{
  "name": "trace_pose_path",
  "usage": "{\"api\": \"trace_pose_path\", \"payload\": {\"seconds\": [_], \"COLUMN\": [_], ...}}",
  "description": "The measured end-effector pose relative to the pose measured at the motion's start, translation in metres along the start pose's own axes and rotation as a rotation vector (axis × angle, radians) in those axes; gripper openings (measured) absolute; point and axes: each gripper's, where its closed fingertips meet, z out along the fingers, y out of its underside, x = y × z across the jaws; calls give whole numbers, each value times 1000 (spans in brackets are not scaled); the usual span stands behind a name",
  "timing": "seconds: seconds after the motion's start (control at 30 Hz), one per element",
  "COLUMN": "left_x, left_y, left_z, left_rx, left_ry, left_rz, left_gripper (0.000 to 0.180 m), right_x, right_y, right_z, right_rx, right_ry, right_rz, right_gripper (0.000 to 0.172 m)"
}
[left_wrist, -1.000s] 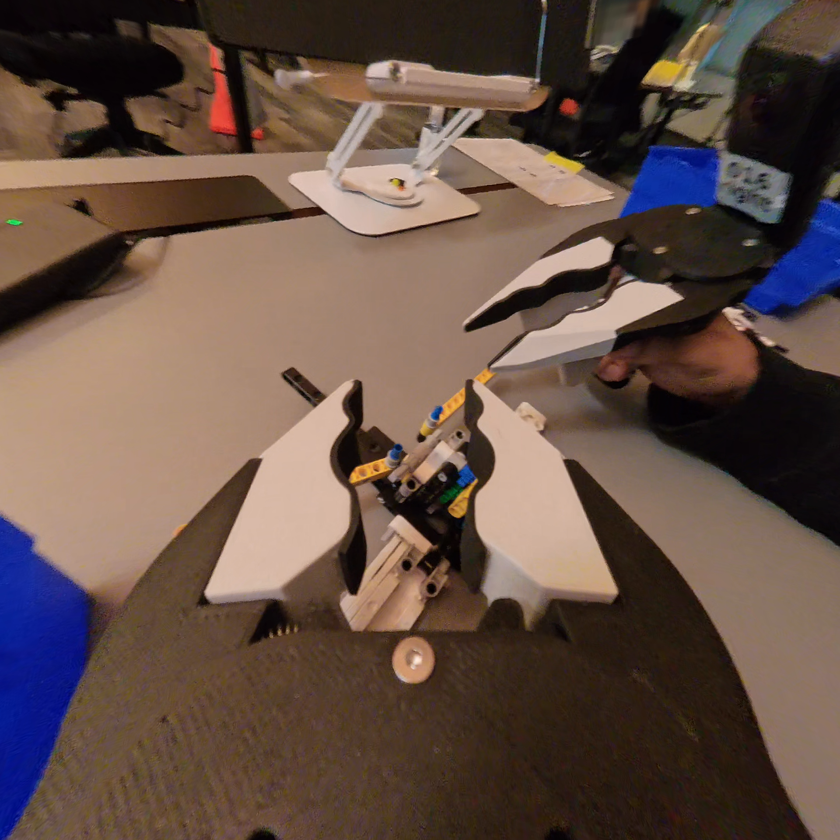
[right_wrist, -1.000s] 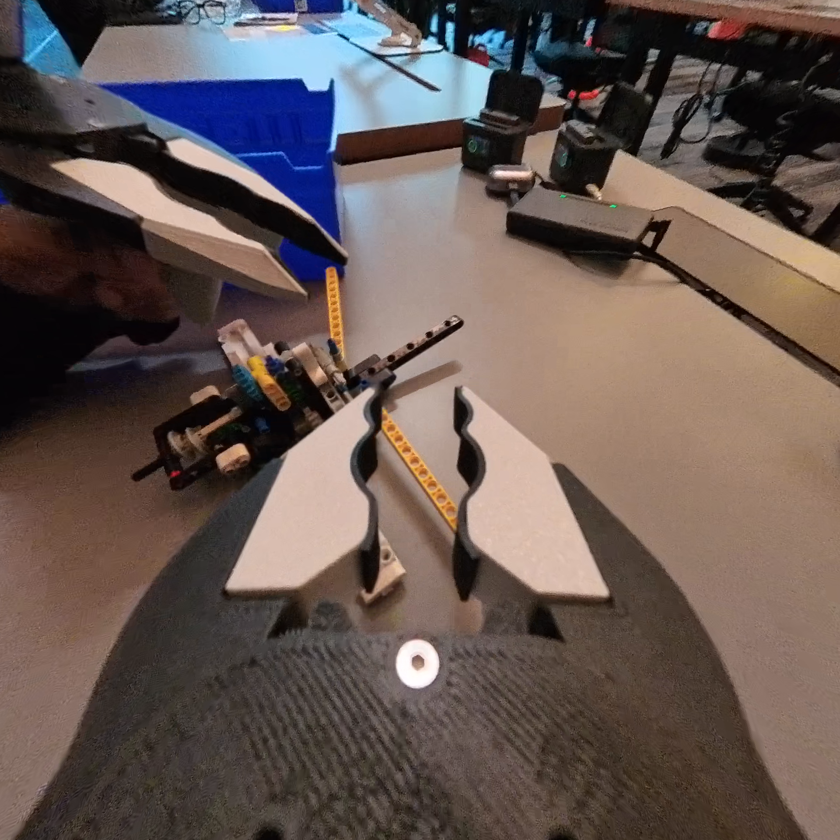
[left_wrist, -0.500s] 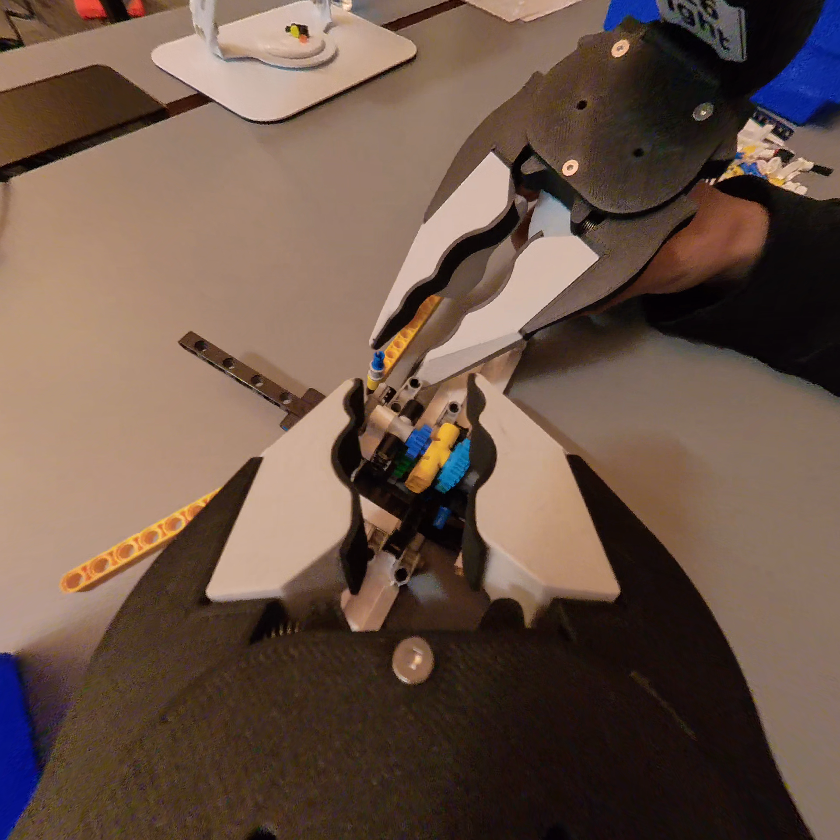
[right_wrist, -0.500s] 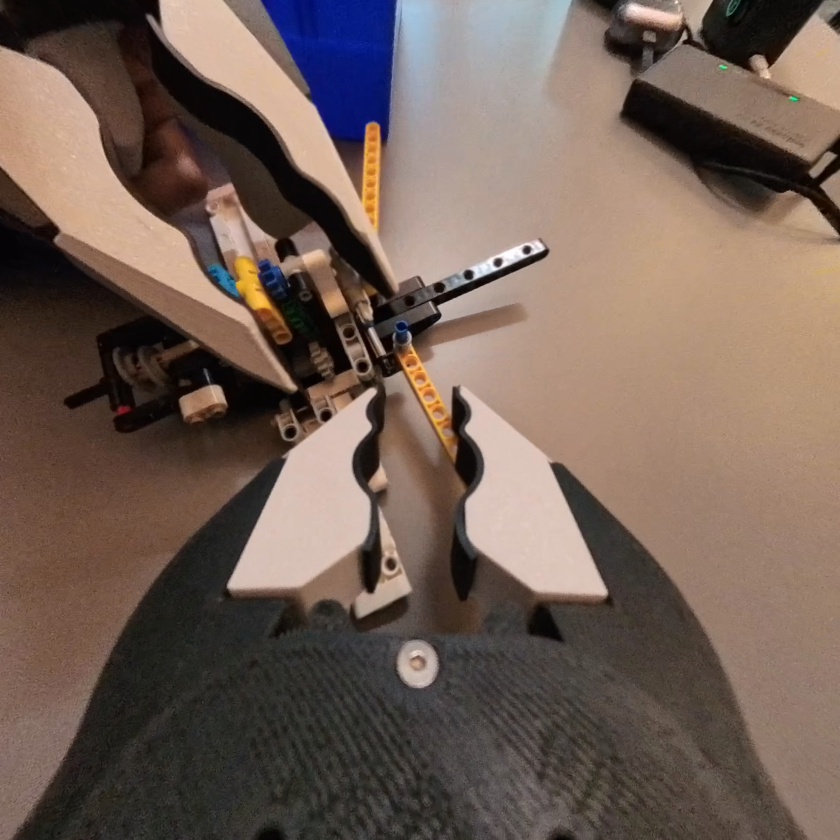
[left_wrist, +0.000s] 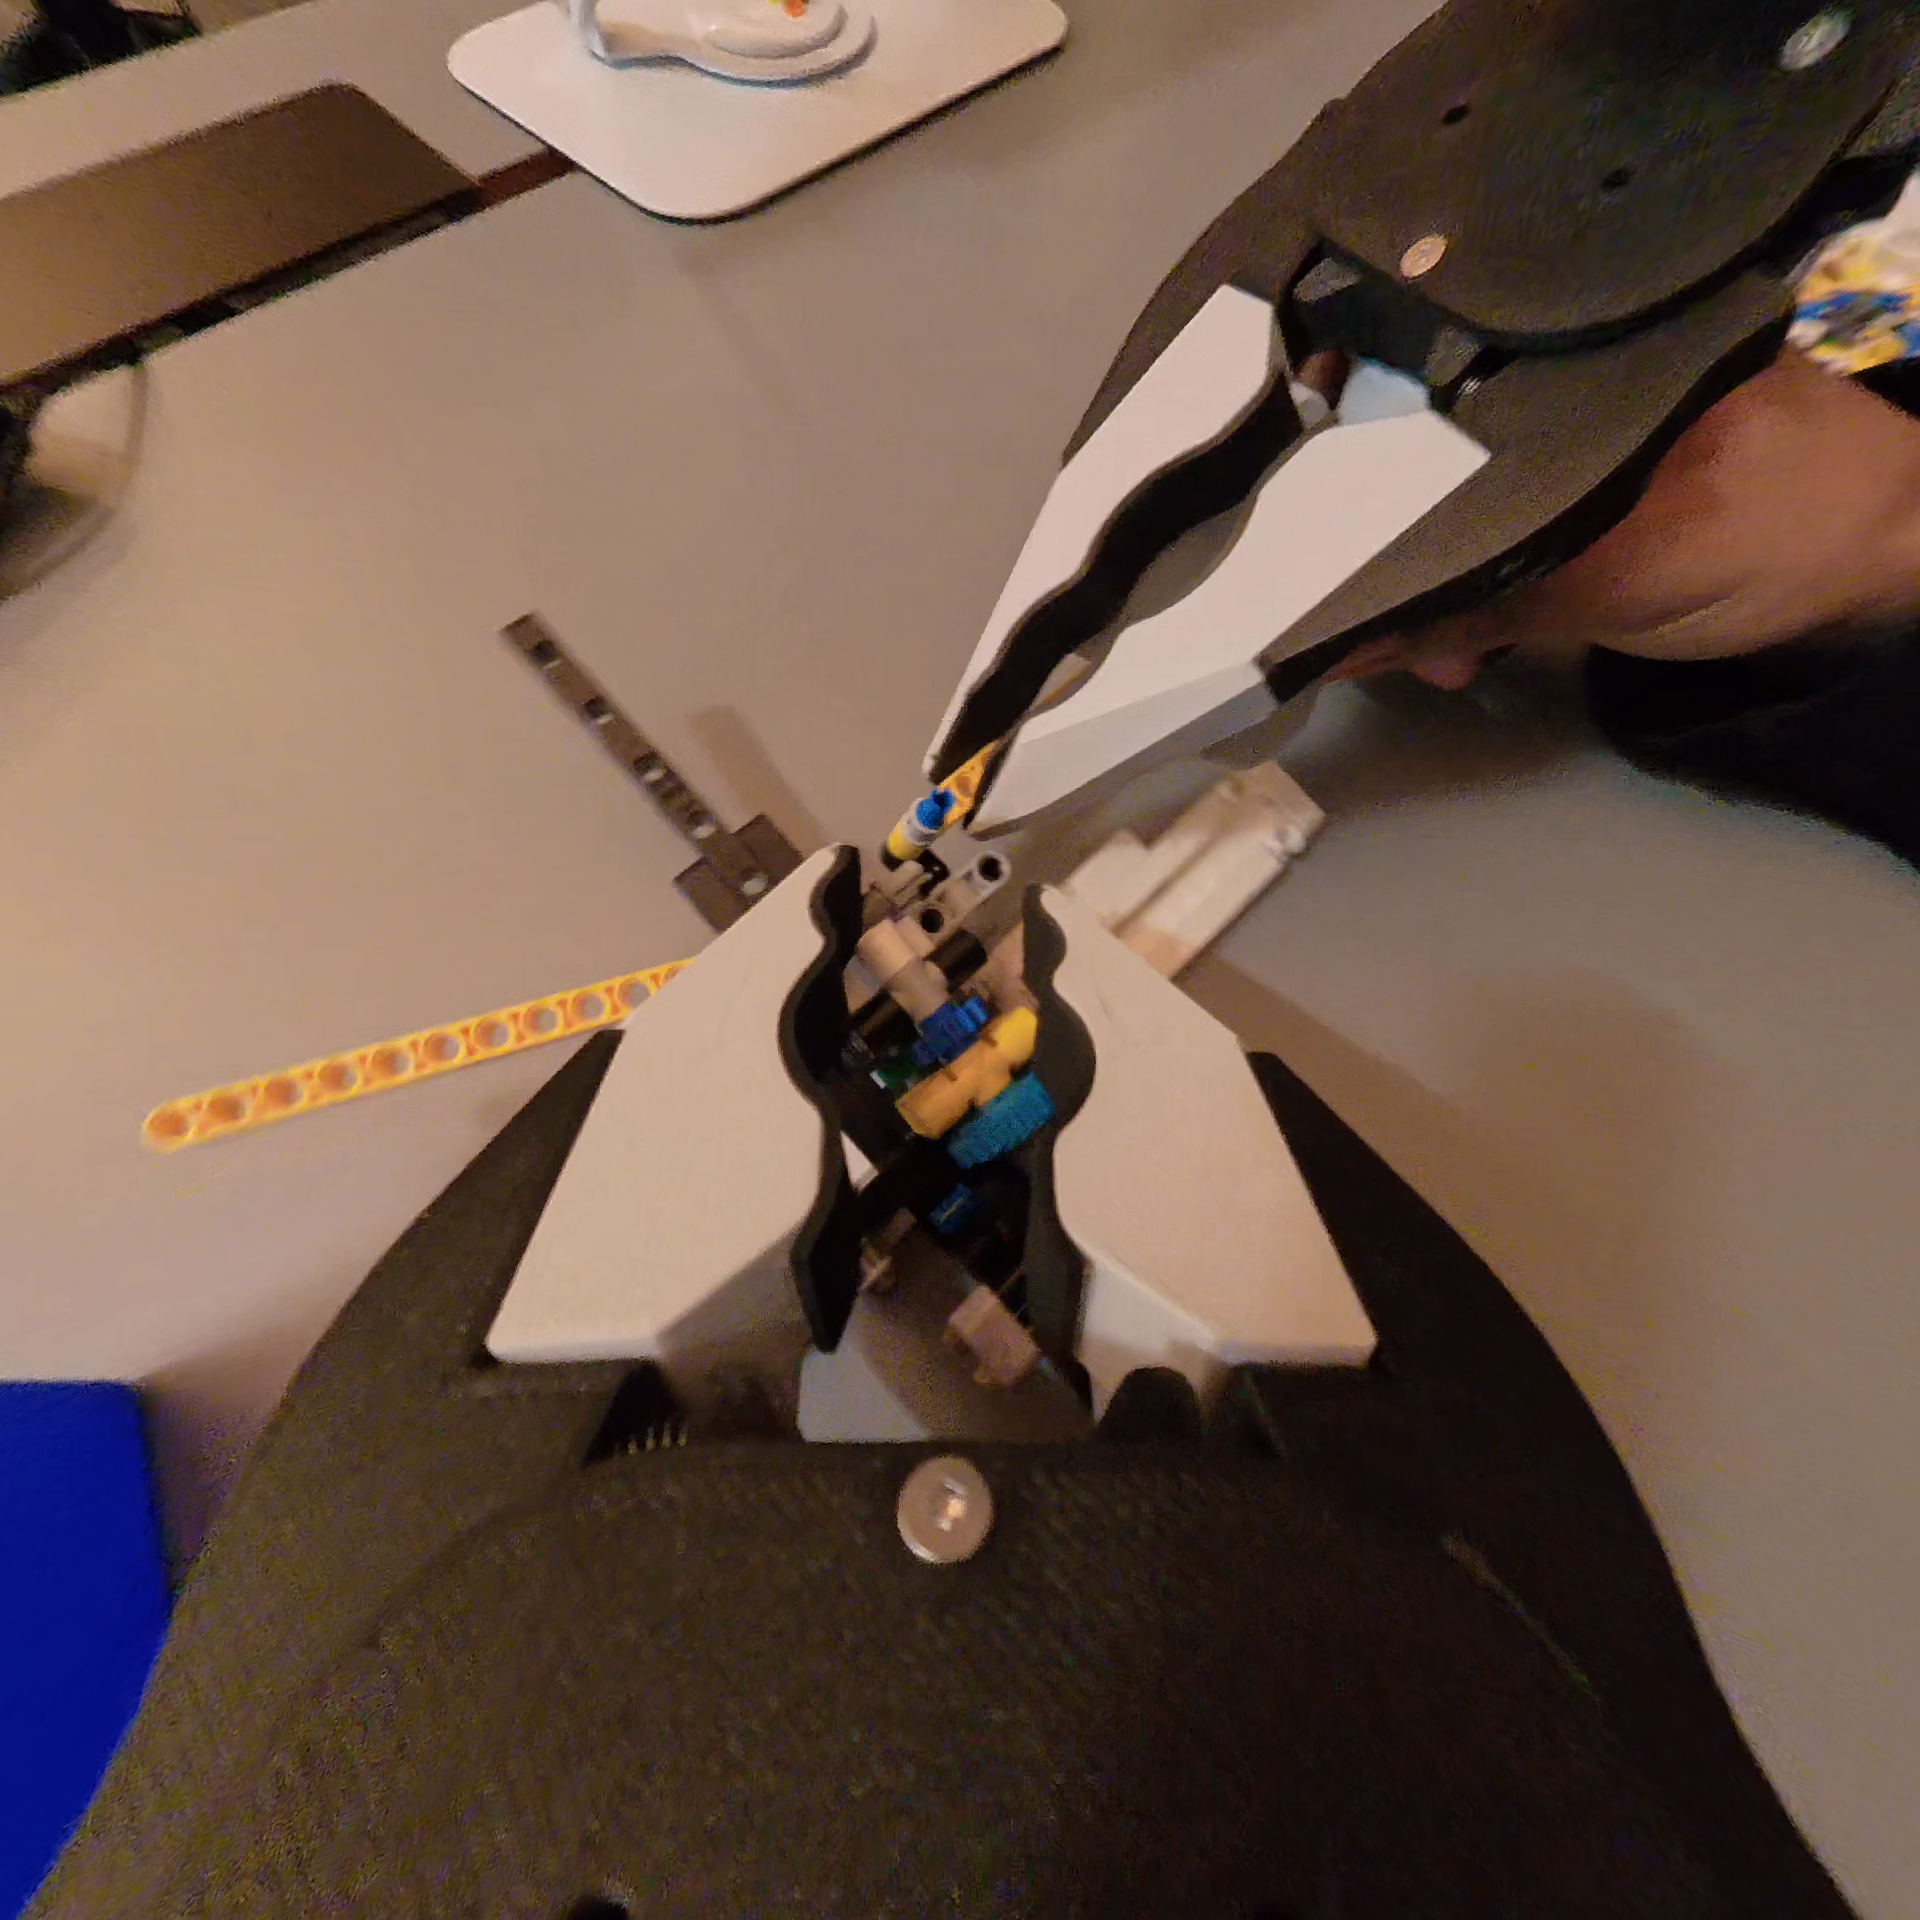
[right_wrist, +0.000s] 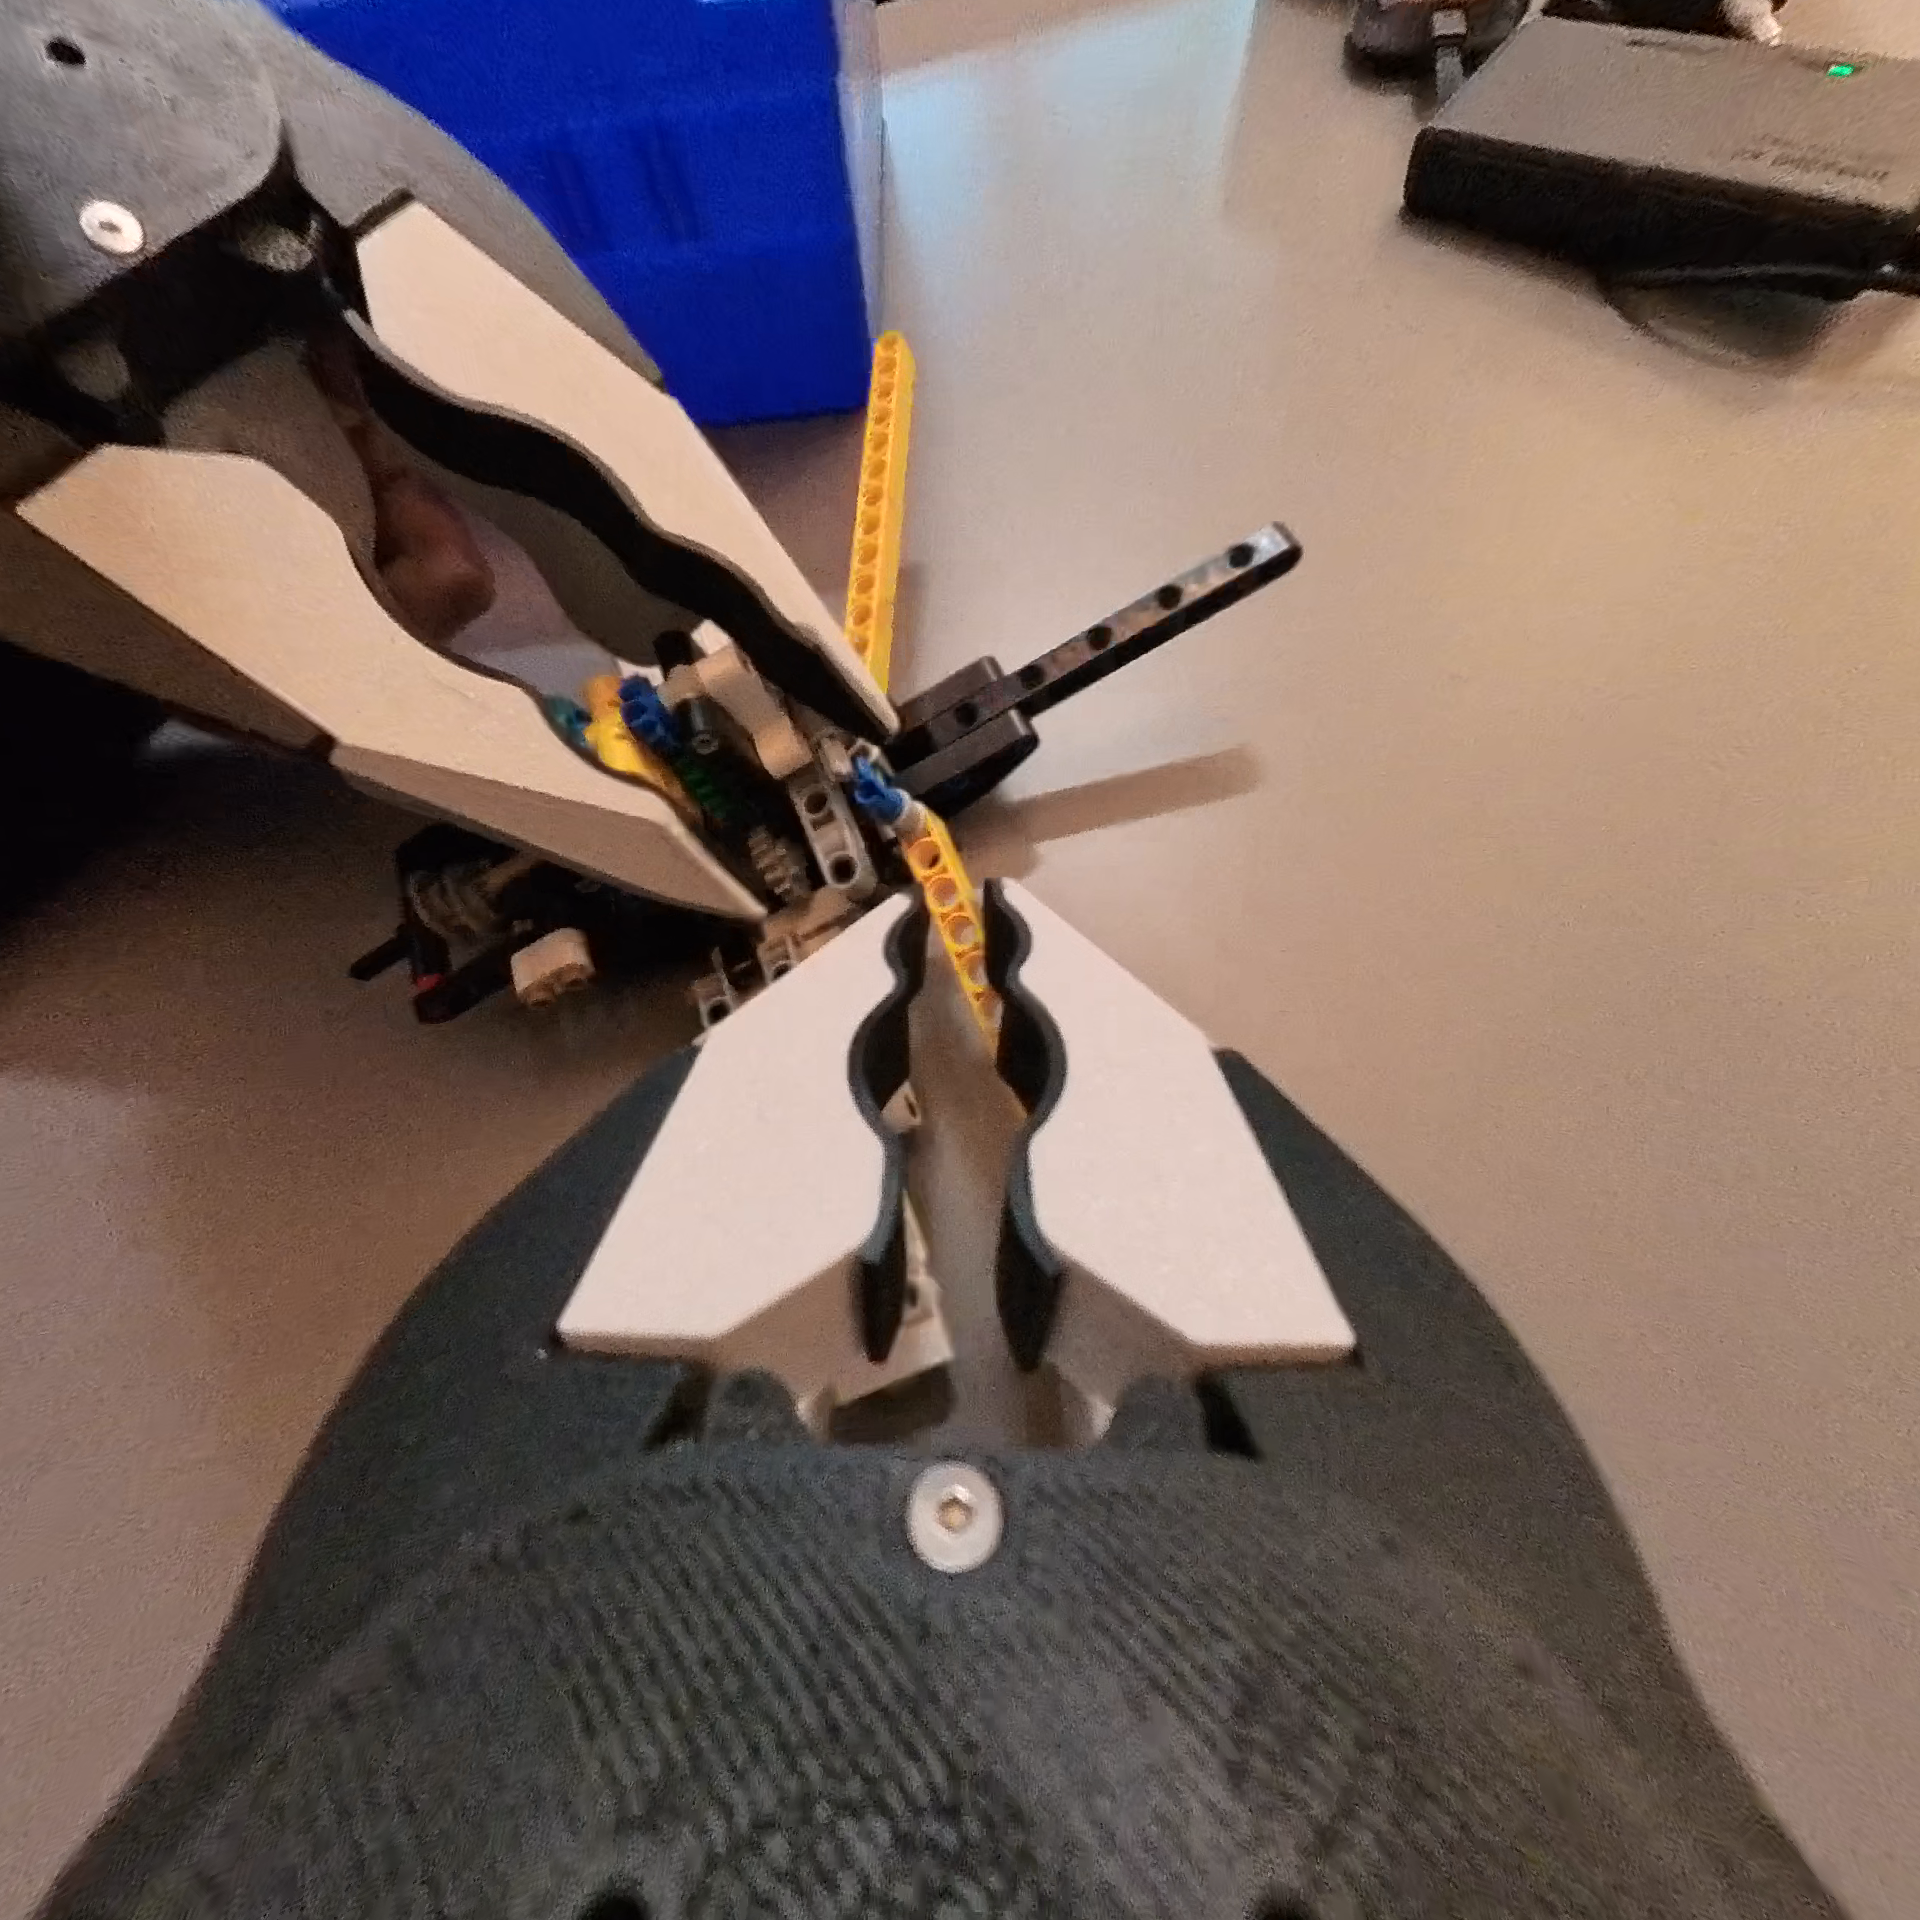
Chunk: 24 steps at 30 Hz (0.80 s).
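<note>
Left gripper (left_wrist: 940, 894) clamps knobbly plastic brick model (left_wrist: 956, 1049), underside hidden; right gripper (right_wrist: 954, 914) nearly closed, probably pinching perforated yellow beam (right_wrist: 951, 904).

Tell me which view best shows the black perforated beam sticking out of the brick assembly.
The right wrist view: the black beam is sharp, holes countable, joined to the brick assembly by a black block. The left wrist view shows it blurred, its near end hidden behind the left tool.

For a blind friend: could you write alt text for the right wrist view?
The right gripper closes on a yellow holed beam joined to a toy brick model, which the left gripper clamps on a grey table. A blue bin stands behind.
</note>
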Motion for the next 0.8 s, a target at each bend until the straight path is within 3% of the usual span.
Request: {"api": "trace_pose_path", "payload": {"seconds": [0.23, 0.43, 0.6, 0.7, 0.73, 0.8], "left_x": [-4, -4, -3, -3, -1, 3], "left_y": [3, 5, 5, 5, 6, 8], "left_z": [2, 3, 4, 4, 4, 4], "left_rx": [-67, -99, -104, -109, -123, -138], "left_ry": [-71, -84, -81, -88, -76, -48], "left_rz": [7, -18, -22, -15, -26, -35], "left_gripper": [25, 25, 25, 25, 25, 25], "right_x": [-2, -3, 1, 4, 3, 10], "right_y": [-1, -3, -3, -6, -12, -51], "right_z": [-5, -8, -11, -15, -17, -47], "right_rx": [23, -24, 53, 92, 128, 378], "right_ry": [-57, 37, -95, -125, -133, -208], "right_rz": [89, 22, 309, 368, 373, 469], "right_gripper": [8, 7, 7, 6, 5, 0]}}
